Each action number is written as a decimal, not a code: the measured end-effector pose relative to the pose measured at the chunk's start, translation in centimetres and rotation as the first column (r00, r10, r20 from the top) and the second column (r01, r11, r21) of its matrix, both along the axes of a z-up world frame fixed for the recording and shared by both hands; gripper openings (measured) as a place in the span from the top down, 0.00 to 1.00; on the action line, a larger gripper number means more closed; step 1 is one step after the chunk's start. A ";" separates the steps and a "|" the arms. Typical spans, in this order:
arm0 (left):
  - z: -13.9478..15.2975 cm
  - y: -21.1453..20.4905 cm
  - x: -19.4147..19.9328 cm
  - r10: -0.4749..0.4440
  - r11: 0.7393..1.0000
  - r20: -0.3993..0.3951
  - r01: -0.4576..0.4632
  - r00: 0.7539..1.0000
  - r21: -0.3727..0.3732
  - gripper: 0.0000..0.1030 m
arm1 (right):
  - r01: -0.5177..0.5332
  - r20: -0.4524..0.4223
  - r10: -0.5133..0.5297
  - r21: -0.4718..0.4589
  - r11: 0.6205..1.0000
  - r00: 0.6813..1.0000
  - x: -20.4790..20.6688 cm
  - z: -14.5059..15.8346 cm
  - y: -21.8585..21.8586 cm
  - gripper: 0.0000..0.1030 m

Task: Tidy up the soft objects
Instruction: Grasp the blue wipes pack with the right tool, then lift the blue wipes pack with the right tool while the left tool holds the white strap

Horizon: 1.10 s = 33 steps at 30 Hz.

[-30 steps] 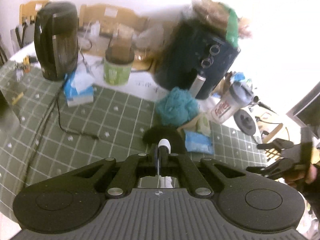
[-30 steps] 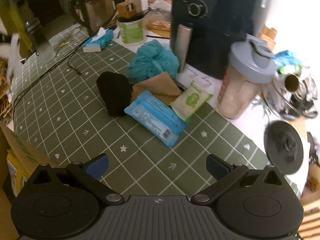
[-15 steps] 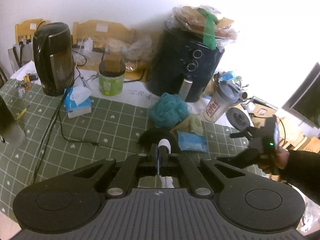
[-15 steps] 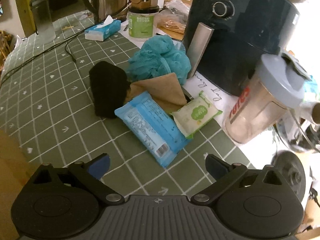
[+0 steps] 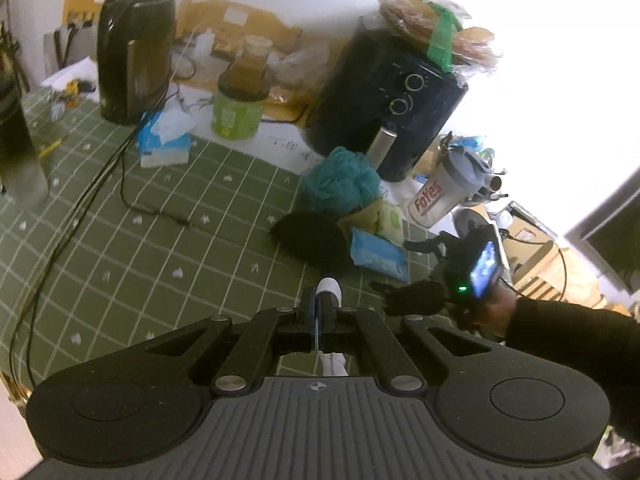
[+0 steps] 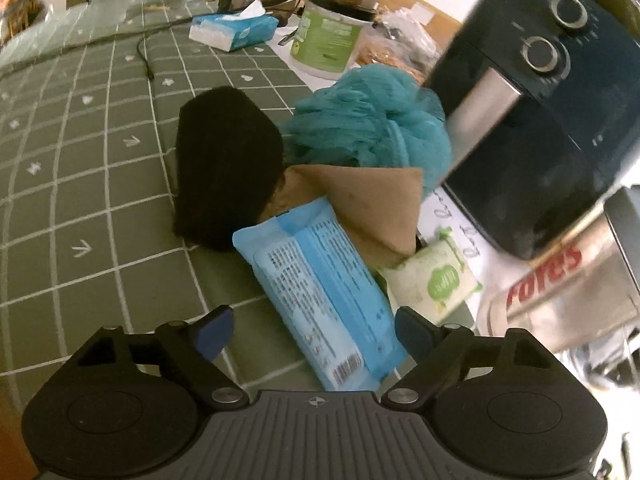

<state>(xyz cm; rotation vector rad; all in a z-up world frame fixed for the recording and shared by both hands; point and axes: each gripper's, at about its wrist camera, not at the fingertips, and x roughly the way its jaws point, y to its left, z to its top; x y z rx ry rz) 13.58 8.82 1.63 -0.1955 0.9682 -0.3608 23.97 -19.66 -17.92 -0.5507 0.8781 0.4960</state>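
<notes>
On the green checked tablecloth (image 6: 80,184) lies a heap: a blue wipes pack (image 6: 316,280), a small green-and-white wipes pack (image 6: 432,280), a brown folded sheet (image 6: 372,200), a black soft lump (image 6: 224,164) and a teal mesh sponge (image 6: 368,116). My right gripper (image 6: 312,330) hangs low over the blue pack. Its jaws are closing with the pack between them, and the left pad is still apart from it. The left wrist view shows that gripper (image 5: 400,266) beside the blue pack (image 5: 378,256). My left gripper (image 5: 322,300) is shut on a thin white piece (image 5: 329,285).
A dark air fryer (image 6: 540,120) and a shaker bottle (image 6: 568,280) stand close to the right of the heap. Farther back are a green tub (image 5: 236,116), a tissue box (image 5: 164,140) and a kettle (image 5: 134,52). A black cable (image 5: 100,184) runs across the cloth.
My right gripper has come down close over the blue pack and rolled, and its jaws have narrowed. The left gripper has drifted sideways, still shut on the white piece.
</notes>
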 end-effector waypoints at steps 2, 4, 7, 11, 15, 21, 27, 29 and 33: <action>-0.3 0.1 -0.4 0.017 1.000 -0.013 -0.017 1.000 -0.011 0.99 | 0.006 0.020 -0.006 -0.024 1.000 1.000 0.2 -0.7 0.5 0.23; -0.6 0.0 -0.9 0.025 1.000 -0.020 -0.025 1.000 -0.009 0.99 | 0.028 0.042 -0.027 -0.023 0.999 0.999 0.4 -1.2 0.6 0.25; -1.0 -0.1 -1.4 0.031 0.999 -0.036 -0.031 0.999 -0.014 0.99 | 0.080 0.044 -0.080 0.007 0.997 0.996 1.0 -1.2 0.3 0.34; -1.4 -0.2 -2.0 0.042 0.999 -0.055 -0.043 0.998 -0.024 0.99 | 0.097 0.042 -0.097 0.014 0.995 0.994 0.8 -1.4 0.5 0.56; -1.7 -0.4 -2.3 0.043 0.999 -0.069 -0.045 0.997 -0.028 0.99 | 0.091 0.072 -0.092 0.008 0.996 0.993 0.2 -0.9 0.8 0.71; -1.8 -1.0 -2.6 0.030 0.999 -0.076 -0.032 0.997 -0.030 0.99 | 0.095 0.083 -0.100 0.063 0.994 0.992 -0.5 2.0 -0.1 0.81; -1.7 -1.3 -2.9 0.016 0.999 -0.068 -0.019 0.998 -0.031 0.99 | 0.184 -0.008 -0.186 0.177 0.967 0.983 -0.6 5.5 -2.6 0.86; -1.6 -1.3 -2.9 0.016 0.999 -0.064 -0.018 0.998 -0.031 0.99 | 0.236 -0.070 -0.226 0.216 0.947 0.972 -0.4 6.3 -3.8 0.86; -1.5 -1.3 -3.1 0.013 0.999 -0.058 -0.015 0.998 -0.035 0.99 | 0.348 -0.229 -0.294 0.250 0.904 0.928 0.1 6.9 -6.0 0.86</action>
